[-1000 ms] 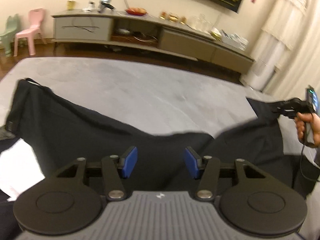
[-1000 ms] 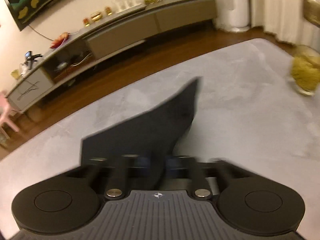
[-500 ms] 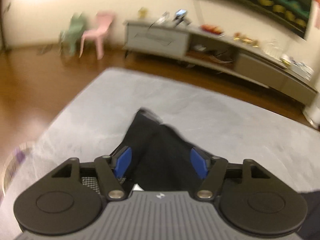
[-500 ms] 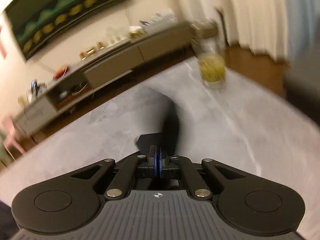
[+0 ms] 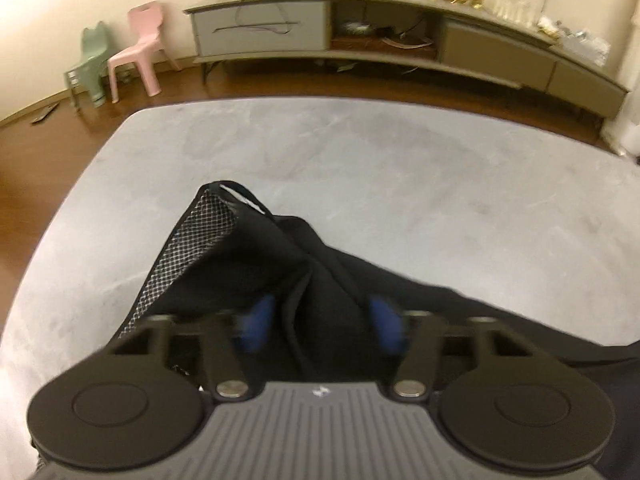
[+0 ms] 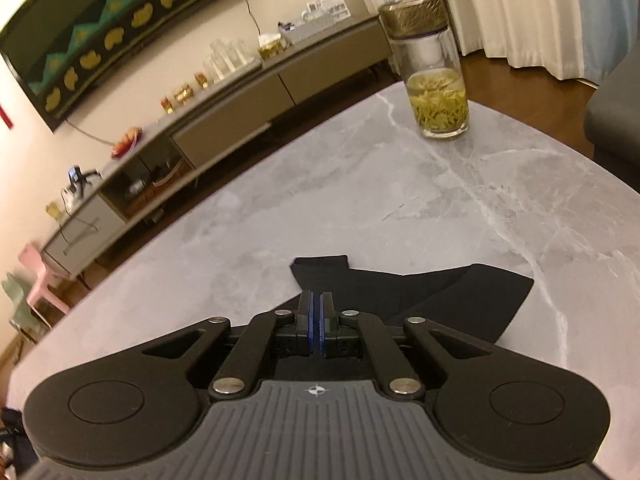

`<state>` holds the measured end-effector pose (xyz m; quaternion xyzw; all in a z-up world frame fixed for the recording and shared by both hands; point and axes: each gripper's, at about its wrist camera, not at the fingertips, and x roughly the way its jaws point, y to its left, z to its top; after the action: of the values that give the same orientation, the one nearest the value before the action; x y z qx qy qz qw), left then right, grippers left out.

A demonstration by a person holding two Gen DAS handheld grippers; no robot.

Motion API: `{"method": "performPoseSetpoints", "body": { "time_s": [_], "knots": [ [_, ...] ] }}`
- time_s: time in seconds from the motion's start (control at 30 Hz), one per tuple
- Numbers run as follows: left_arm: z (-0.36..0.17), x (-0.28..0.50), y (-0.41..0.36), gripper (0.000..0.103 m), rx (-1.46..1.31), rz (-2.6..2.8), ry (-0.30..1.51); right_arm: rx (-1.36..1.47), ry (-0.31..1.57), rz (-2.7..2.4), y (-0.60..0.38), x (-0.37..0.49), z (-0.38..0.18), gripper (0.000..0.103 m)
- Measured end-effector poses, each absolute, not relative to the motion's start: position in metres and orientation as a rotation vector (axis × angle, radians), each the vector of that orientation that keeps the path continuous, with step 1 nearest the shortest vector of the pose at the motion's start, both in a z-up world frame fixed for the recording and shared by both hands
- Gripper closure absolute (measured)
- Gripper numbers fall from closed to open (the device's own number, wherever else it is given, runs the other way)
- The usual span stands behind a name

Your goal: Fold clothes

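Black fabric garment with mesh lining [image 5: 248,264] lies on grey marble-look table [image 5: 400,168]. Left gripper [image 5: 322,322] jaws closing, bunched cloth between blurred blue pads. Right gripper [image 6: 316,320] jaws pressed together, pinching garment edge [image 6: 460,292]; contact point hidden. Lidded glass tea jar [image 6: 436,68] well apart.

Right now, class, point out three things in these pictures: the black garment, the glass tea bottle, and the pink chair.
Black garment [image 5: 240,264]: left wrist view, on the dark cloth beside its mesh lining.
Glass tea bottle [image 6: 438,104]: right wrist view, on the lower glass wall, over the yellow leaves.
Pink chair [image 5: 140,46]: left wrist view, on its seat.
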<state>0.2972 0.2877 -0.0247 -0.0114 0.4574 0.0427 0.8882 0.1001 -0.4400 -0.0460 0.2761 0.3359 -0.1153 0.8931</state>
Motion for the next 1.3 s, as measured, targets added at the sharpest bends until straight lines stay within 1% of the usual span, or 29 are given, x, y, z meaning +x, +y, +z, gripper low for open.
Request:
{"method": "performPoseSetpoints", "body": {
  "time_s": [0.03,0.07,0.2,0.27,0.3,0.33,0.37,0.4,0.43,0.6,0.77,0.83,0.97,1.0,1.07,1.1,1.13,1.2,1.23,1.3],
  "knots": [
    [-0.024,0.297,0.289,0.096,-0.030,0.088,0.943,0.563,0.699,-0.243,-0.441,0.104,-0.048,0.102],
    [-0.023,0.297,0.293,0.098,-0.050,0.106,0.926,0.551,0.690,-0.251,-0.443,0.107,-0.047,0.102],
    [0.008,0.278,0.326,0.099,-0.269,0.171,0.722,0.473,0.592,-0.282,-0.445,0.105,-0.030,0.101],
    [0.026,0.266,0.338,0.099,-0.368,0.169,0.646,0.426,0.584,-0.292,-0.442,0.105,-0.026,0.099],
    [0.030,0.263,0.341,0.099,-0.393,0.170,0.636,0.396,0.607,-0.277,-0.439,0.107,-0.028,0.089],
    [0.033,0.260,0.342,0.099,-0.415,0.170,0.629,0.366,0.629,-0.262,-0.435,0.110,-0.030,0.058],
    [0.033,0.258,0.343,0.099,-0.423,0.171,0.630,0.342,0.659,-0.243,-0.432,0.113,-0.035,0.038],
    [0.033,0.258,0.342,0.099,-0.421,0.172,0.634,0.325,0.688,-0.227,-0.428,0.117,-0.041,0.011],
    [0.032,0.257,0.342,0.099,-0.416,0.172,0.638,0.308,0.709,-0.219,-0.425,0.120,-0.046,0.010],
    [0.033,0.261,0.347,0.099,-0.438,0.168,0.620,0.303,0.748,-0.205,-0.419,0.125,-0.053,0.010],
    [0.036,0.251,0.361,0.100,-0.508,0.245,0.555,0.454,0.766,-0.228,-0.438,0.122,-0.060,0.010],
    [0.031,0.249,0.370,0.101,-0.562,0.269,0.549,0.438,0.779,-0.239,-0.439,0.124,-0.065,0.009],
    [0.019,0.255,0.369,0.101,-0.573,0.254,0.619,0.353,0.822,-0.226,-0.431,0.138,-0.082,0.009],
    [0.017,0.256,0.368,0.101,-0.566,0.248,0.629,0.307,0.820,-0.217,-0.427,0.142,-0.083,0.014],
    [0.015,0.259,0.365,0.101,-0.553,0.232,0.648,0.241,0.812,-0.205,-0.418,0.152,-0.083,0.045],
    [0.015,0.259,0.363,0.101,-0.542,0.230,0.649,0.224,0.808,-0.188,-0.413,0.158,-0.082,0.074],
    [0.016,0.259,0.362,0.101,-0.529,0.230,0.649,0.207,0.803,-0.171,-0.409,0.163,-0.080,0.086],
    [0.020,0.257,0.360,0.101,-0.515,0.232,0.641,0.137,0.757,-0.154,-0.399,0.171,-0.074,0.089],
    [0.024,0.254,0.359,0.101,-0.517,0.231,0.630,0.127,0.686,-0.158,-0.397,0.170,-0.062,0.090],
    [0.036,0.248,0.359,0.101,-0.535,0.211,0.593,0.154,0.477,-0.140,-0.396,0.154,-0.021,0.090]
  ]
}}
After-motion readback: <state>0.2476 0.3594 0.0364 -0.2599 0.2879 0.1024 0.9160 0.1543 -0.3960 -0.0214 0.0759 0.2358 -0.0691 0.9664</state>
